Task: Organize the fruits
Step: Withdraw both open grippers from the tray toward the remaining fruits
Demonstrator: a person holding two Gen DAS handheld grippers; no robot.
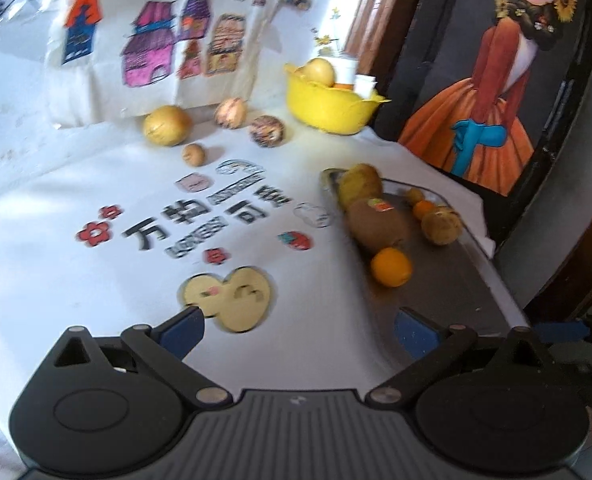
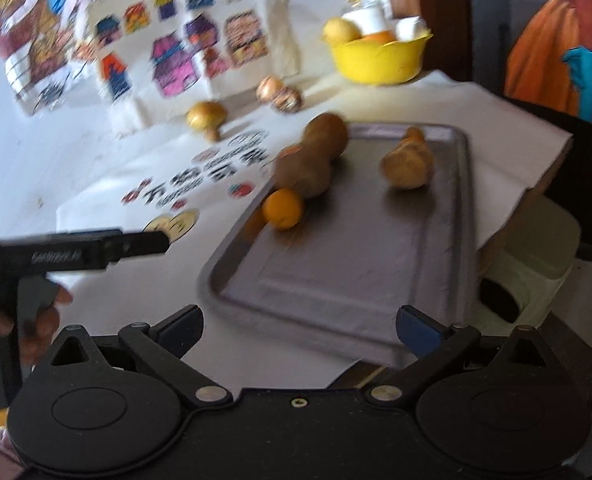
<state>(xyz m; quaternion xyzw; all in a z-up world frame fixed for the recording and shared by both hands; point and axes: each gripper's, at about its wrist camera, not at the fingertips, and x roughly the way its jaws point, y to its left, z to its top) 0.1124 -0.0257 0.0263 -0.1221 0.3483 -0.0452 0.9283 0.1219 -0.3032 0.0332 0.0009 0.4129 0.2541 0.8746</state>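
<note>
left gripper (image 1: pixel 298 330) and right gripper (image 2: pixel 299 322): both spread wide, empty. tray (image 2: pixel 436 264): held an orange (image 2: pixel 283 208), kiwi (image 1: pixel 378 224) and small fruits; others lay loose on the table (image 1: pixel 56 208) near the yellow bowl (image 1: pixel 330 106). risk, judged: round fruit rolling off if nudged.

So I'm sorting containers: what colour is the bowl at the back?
Yellow bowl, clearest in the right wrist view.

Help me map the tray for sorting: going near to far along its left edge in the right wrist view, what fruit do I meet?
Orange → kiwi → brownish-yellow fruit, all on the metal tray.
</note>
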